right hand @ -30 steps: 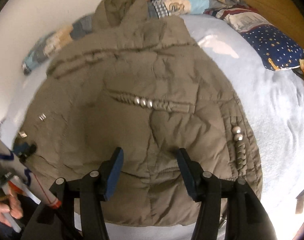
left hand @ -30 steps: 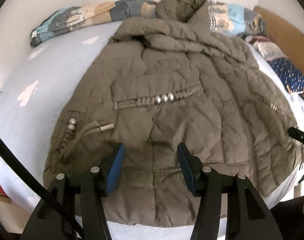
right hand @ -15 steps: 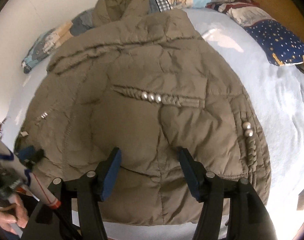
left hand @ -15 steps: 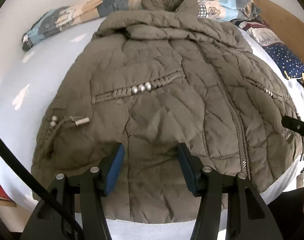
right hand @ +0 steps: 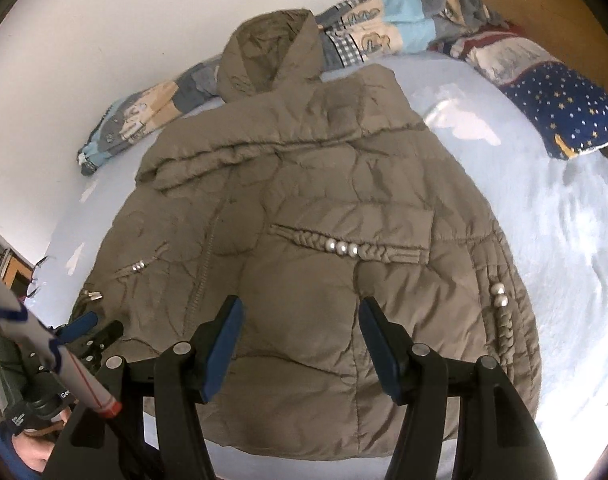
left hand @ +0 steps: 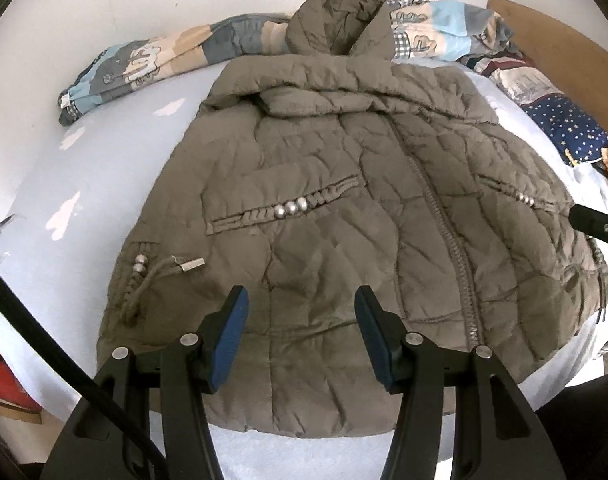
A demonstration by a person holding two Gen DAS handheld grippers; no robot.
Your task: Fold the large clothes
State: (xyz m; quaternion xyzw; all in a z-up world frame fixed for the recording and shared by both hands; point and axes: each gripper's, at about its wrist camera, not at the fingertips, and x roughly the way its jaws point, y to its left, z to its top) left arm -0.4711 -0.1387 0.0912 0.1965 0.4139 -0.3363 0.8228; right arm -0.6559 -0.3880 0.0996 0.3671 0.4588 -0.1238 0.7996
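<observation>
Above the bed (left hand: 104,184), both grippers angle downward over the jacket's hem. Left gripper (left hand: 300,340): fingers apart, nothing between them. Right gripper (right hand: 300,344): fingers apart, having just widened, nothing between them. Olive quilted jacket (left hand: 344,220) lies flat, front up, zipped, hood (left hand: 340,24) toward the wall, sleeves folded in.

Jacket (left hand: 344,216) flat on bed (left hand: 104,184), hood toward wall, blanket (left hand: 152,64) behind it.
</observation>
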